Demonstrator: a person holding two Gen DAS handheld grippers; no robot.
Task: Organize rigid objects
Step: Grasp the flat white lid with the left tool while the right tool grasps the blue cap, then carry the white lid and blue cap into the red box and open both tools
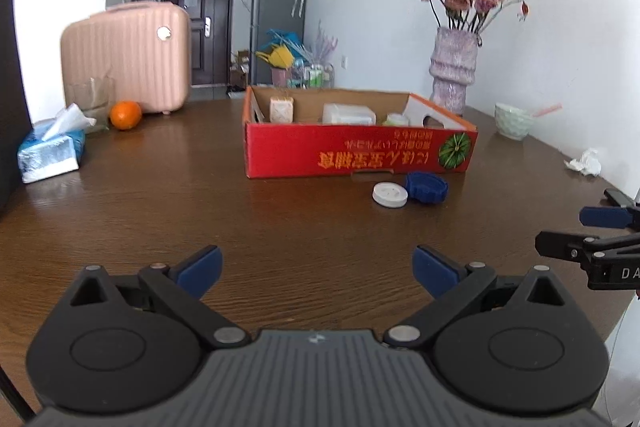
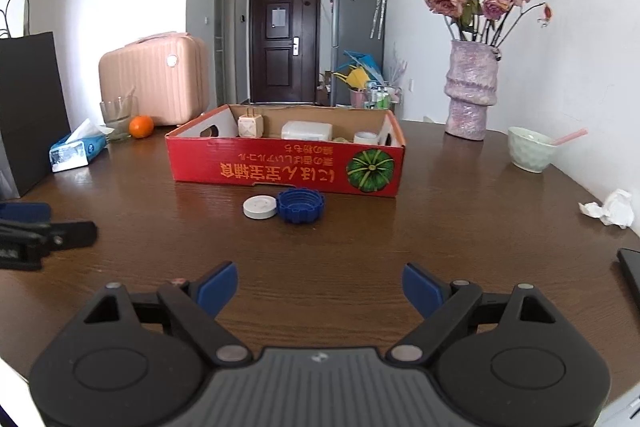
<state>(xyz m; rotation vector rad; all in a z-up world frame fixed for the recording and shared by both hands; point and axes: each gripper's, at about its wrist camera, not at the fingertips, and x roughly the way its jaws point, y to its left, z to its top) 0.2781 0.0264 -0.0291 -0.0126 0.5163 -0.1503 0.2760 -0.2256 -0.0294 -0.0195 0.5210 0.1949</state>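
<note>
White round cap (image 2: 260, 207) and blue ridged cap (image 2: 301, 205) on the brown table (image 2: 460, 227), touching side by side, just near of the red cardboard box (image 2: 288, 169). Inside the box: a beige cube (image 2: 250, 126), a white container (image 2: 307, 131), a small jar (image 2: 366, 137). Left gripper (image 1: 318, 273) spread wide, holding nothing, near edge. Right gripper (image 2: 319, 291) likewise spread and empty. Far right, vase (image 2: 472, 91) and bowl (image 2: 530, 149); far left, orange (image 2: 141, 126) and tissue pack (image 2: 74, 151).

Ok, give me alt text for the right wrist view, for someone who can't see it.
The open right gripper hovers over a brown wooden table, facing a white round cap and a blue ridged cap that sit just in front of a red cardboard box holding a few small items.
</note>
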